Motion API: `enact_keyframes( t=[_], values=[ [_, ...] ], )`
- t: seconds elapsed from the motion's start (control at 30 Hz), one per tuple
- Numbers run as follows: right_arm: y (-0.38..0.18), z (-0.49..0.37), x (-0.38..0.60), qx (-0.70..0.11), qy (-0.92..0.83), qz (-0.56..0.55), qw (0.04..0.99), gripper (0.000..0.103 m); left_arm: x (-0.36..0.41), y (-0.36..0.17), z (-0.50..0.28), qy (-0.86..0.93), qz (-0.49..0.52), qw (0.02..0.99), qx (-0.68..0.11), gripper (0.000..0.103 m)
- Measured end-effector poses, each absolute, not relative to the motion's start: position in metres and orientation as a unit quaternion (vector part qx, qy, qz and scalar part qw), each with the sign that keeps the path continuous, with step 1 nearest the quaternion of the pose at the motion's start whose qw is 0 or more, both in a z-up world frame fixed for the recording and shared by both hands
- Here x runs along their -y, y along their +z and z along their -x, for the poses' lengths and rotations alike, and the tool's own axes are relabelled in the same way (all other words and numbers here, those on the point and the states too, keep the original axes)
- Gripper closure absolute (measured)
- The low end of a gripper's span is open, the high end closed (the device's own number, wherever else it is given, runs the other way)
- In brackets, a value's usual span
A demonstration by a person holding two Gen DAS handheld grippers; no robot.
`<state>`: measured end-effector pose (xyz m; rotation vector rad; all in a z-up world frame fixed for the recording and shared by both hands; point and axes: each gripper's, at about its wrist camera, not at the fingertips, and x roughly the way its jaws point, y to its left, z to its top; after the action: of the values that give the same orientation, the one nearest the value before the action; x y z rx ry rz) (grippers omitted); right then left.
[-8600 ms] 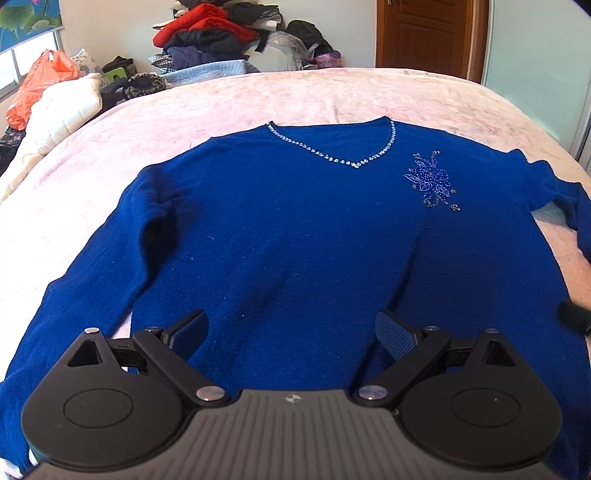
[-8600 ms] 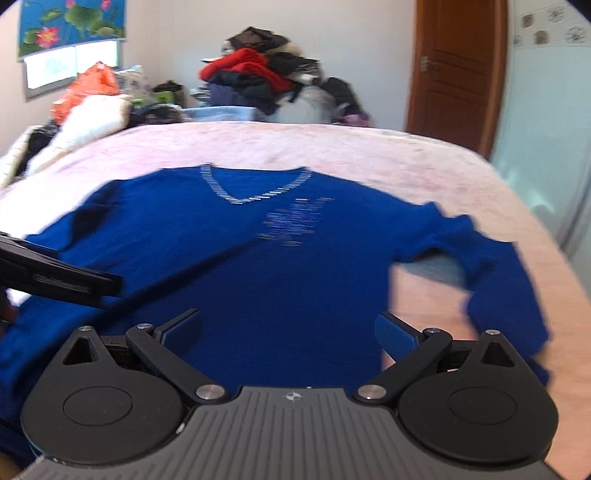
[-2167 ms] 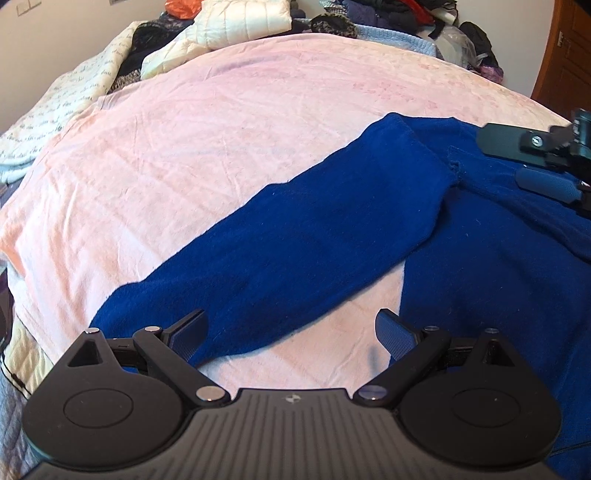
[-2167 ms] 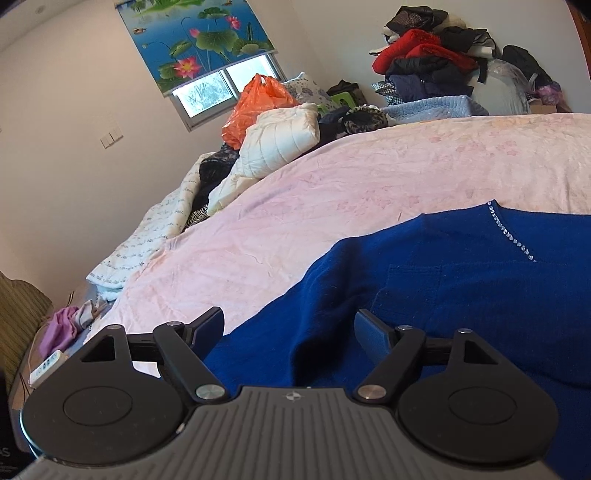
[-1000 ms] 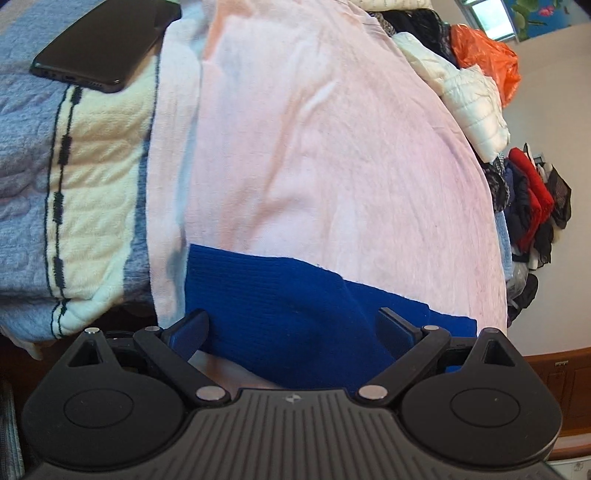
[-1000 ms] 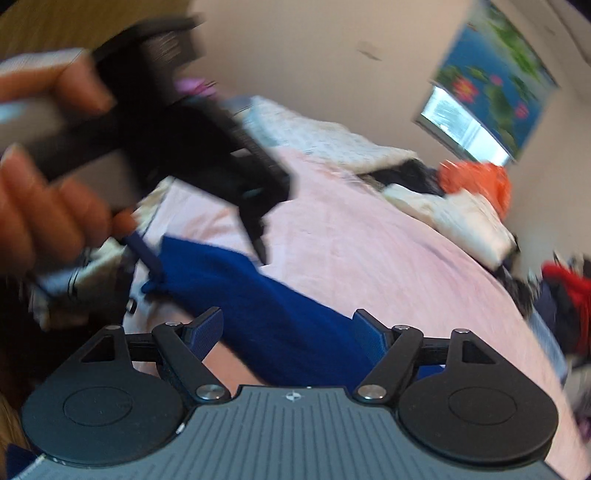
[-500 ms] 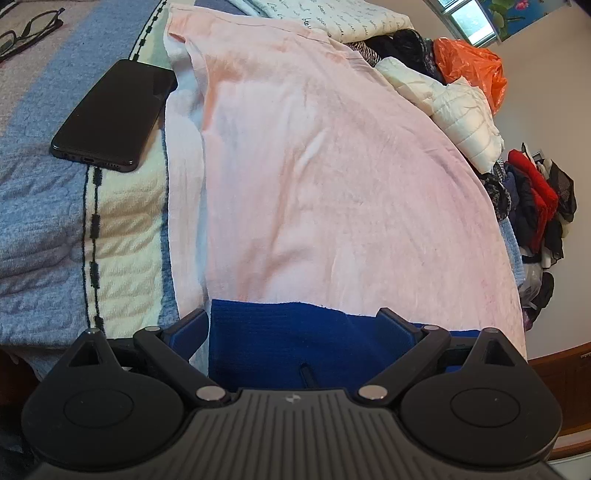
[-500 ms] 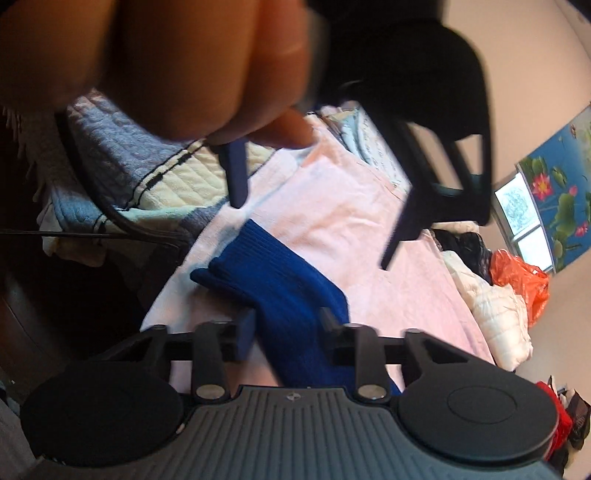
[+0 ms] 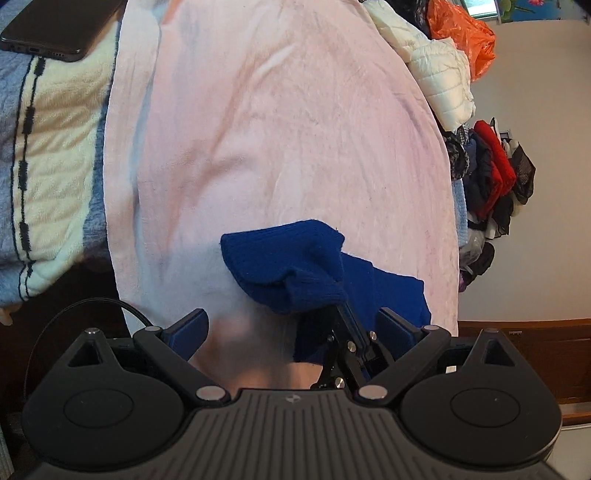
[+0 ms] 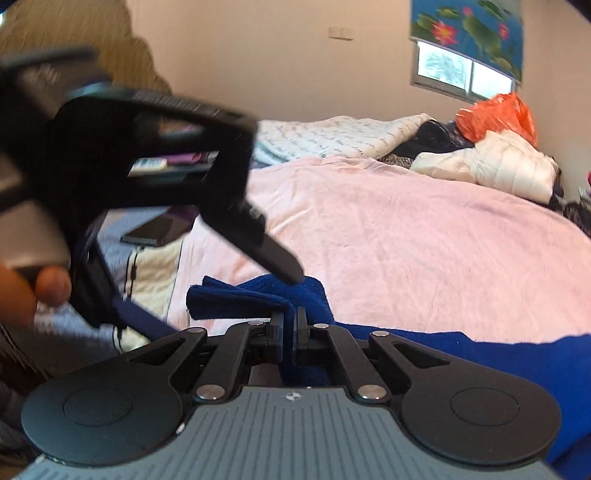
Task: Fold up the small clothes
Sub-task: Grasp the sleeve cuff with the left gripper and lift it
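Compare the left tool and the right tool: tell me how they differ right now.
The right tool is shut on the blue sleeve cuff; the left tool stands open, gripping nothing. The right tool holds the cuff bunched off the pink blanket; the left tool only hangs over it, one finger near the cuff. In the right wrist view the left tool is blurred, the right sharp. Both are black with blue pads.

Bare pink bedspread [image 9: 295, 147] beyond; phone [image 9: 55, 26] far-left.
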<state>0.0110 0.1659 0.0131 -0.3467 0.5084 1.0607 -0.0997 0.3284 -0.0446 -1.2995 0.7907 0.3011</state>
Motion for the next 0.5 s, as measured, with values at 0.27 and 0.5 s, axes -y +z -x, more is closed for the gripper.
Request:
enact_keyframes(
  t=[0.27,0.5],
  values=[
    [0.011,0.005,-0.161,-0.248,0.532,0.157,0.794,0.098,-0.338,-0.054,0.09,0.156,0.605,0.695,-0.355,0.01],
    [0.015,0.004,-0.153,-0.256,0.537,0.156,0.788,0.098,-0.328,-0.045,0.081,0.151,0.56,0.728,-0.365,0.087]
  ],
)
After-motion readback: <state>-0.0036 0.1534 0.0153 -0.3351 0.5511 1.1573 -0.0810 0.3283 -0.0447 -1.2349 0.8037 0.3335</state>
